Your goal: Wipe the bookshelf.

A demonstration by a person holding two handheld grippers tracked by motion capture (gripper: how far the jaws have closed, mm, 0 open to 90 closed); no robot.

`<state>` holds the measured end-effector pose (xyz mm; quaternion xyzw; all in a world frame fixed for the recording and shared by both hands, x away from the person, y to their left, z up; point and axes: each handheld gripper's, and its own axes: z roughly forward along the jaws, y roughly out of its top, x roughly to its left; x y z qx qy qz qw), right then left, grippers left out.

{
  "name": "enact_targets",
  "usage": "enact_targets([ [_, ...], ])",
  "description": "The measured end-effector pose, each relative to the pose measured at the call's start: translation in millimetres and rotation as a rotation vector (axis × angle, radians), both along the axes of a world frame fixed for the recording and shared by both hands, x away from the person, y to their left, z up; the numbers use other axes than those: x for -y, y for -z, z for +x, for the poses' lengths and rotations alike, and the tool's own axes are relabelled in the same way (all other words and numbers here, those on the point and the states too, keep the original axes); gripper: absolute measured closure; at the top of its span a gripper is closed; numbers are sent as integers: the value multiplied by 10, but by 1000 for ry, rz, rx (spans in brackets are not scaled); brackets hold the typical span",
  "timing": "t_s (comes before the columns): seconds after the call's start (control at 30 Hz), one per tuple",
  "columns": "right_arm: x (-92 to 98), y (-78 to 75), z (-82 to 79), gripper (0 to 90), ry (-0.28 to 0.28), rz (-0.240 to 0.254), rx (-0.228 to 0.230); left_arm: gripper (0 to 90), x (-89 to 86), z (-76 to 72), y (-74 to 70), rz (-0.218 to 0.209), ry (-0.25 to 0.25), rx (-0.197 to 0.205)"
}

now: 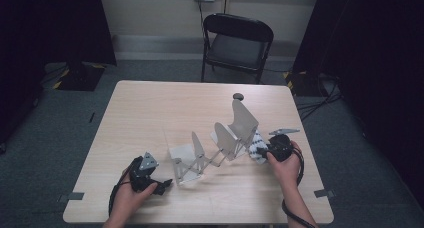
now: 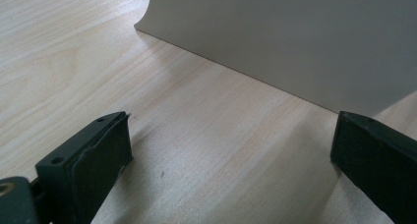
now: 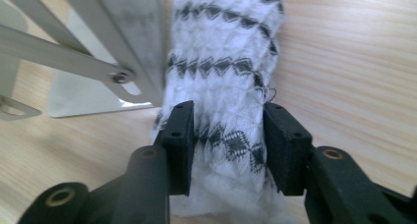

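Wooden table [image 1: 150, 108], one expanding metal rack [image 1: 220, 143] stretched diagonally across it: flat upright divider plates joined by scissor-linked bars.

Right gripper [image 1: 263, 150] sits low at the rack's right end, over a white knitted cloth with black zigzag bands [image 3: 223, 71]. The cloth lies on the tabletop, touching the rack's end plate [image 3: 133, 42]. In the right gripper view the jaws straddle the cloth, one on each side, partly spread; the knit fills the gap and brushes both pads, yet looks loose rather than pinched. I read this as a release, or a grip not yet made; hard to be sure which.

Left gripper [image 1: 161, 186] rests on the table near the rack's left end, jaws wide, nothing between them. Its own view shows a pale plate [image 2: 295, 42] just ahead. Likely parked there to steady the rack, which could slide while the cloth is worked at the other end.
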<state>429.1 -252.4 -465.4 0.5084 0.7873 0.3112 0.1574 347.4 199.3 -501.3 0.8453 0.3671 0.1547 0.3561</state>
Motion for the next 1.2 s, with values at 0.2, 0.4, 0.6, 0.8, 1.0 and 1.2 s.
enact_targets([
  [0.2, 76, -50, -23, 523, 26, -25, 28, 15, 0, 0, 0, 0, 0, 0],
  [0.4, 32, 34, 30, 581, 9, -29, 9, 15, 2, -1, 1, -1, -1, -1],
  [0.6, 1, 104, 24, 788, 2, -37, -3, 15, -2, 1, -1, 2, 1, 0],
  [0.8, 21, -3, -17, 800, 10, -22, 4, 15, -2, 1, -1, 2, 2, 0],
  [1.0, 93, -217, -73, 800, 20, 11, 34, 15, -2, 1, -1, 3, 1, 0],
  [1.2, 139, -446, -107, 800, 12, 21, 56, 15, 1, -1, 0, 0, -1, 0],
])
